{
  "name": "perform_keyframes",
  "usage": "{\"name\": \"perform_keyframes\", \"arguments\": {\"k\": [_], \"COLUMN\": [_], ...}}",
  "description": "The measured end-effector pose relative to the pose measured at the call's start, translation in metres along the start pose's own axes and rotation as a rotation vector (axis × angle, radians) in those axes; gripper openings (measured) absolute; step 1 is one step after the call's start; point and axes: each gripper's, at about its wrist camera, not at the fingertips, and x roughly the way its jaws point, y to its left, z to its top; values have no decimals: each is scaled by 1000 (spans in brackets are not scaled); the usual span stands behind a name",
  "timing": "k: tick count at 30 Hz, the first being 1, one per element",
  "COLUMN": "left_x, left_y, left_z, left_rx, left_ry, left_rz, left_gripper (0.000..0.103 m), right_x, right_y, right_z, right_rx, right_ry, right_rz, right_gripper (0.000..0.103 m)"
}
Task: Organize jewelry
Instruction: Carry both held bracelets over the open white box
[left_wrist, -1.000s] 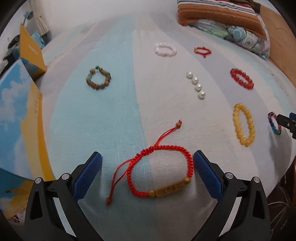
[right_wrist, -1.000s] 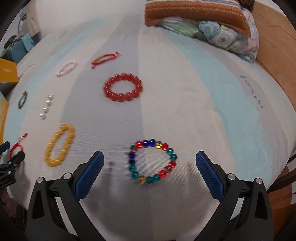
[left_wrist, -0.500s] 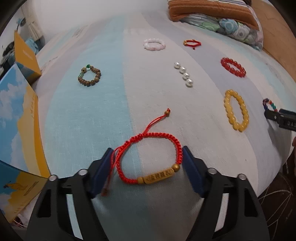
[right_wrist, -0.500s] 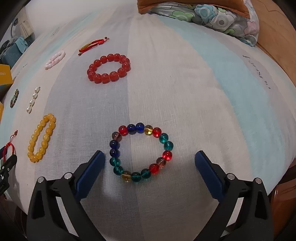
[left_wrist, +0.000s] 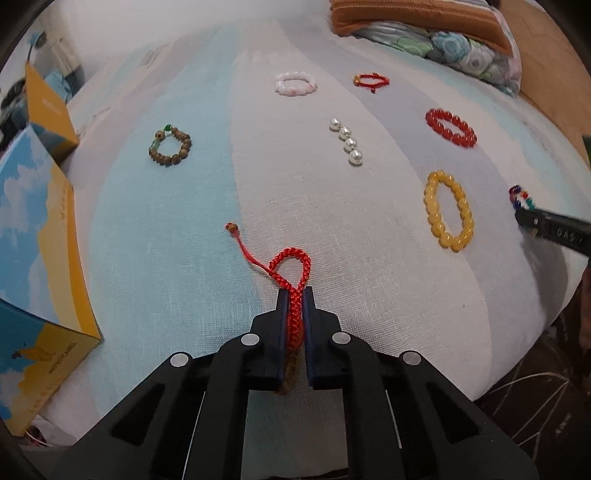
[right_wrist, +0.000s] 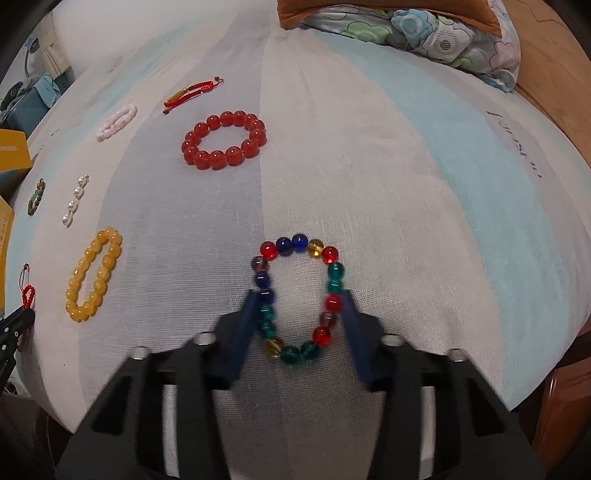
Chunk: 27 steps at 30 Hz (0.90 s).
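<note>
My left gripper (left_wrist: 294, 295) is shut on the red braided cord bracelet (left_wrist: 291, 266), squeezing it into a narrow loop on the bed; its tail bead lies to the left. My right gripper (right_wrist: 299, 299) is partly closed around the multicoloured bead bracelet (right_wrist: 334, 273), its fingers touching both sides of the ring, which keeps its round shape. Further out lie a yellow bead bracelet (left_wrist: 448, 210), a red bead bracelet (left_wrist: 450, 127), a pearl strand (left_wrist: 347, 142), a pink bracelet (left_wrist: 296, 84), a small red cord bracelet (left_wrist: 371, 80) and a brown wooden bracelet (left_wrist: 170, 147).
A blue and yellow box (left_wrist: 33, 258) stands at the bed's left edge, with a smaller yellow box (left_wrist: 48, 110) behind it. Folded pillows and blanket (left_wrist: 424, 22) lie at the far end. The striped bedsheet (left_wrist: 184, 206) drops off at the near edge.
My left gripper closed on the red cord bracelet and squeezed it into a narrow loop. My right gripper moved forward over the multicoloured bracelet and its fingers narrowed to touch it.
</note>
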Motion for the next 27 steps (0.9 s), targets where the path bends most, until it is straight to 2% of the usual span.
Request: {"name": "perform_keyframes", "arguments": {"k": [1,3,13,27], "left_x": [-2,-7,-31,-53], "left_y": [1,2,10,27], "left_z": [0,0,1,3], "left_rx": [-4,-7,-45,-105], "left_ry": [-3,-11,-33,-48], "left_rz": [-5,-9,-35,-60], "left_gripper": [7,7,7,7], "right_x": [-1,-5,-35,-74], "right_y": [-1,-2,-2,24], "right_z": [1,3,4,3], "right_rx": [4,12,37,19], "right_ry": [1,-5,-55,-115], "right_rz": [13,19,48,76], "right_gripper": [19,11,9,9]}}
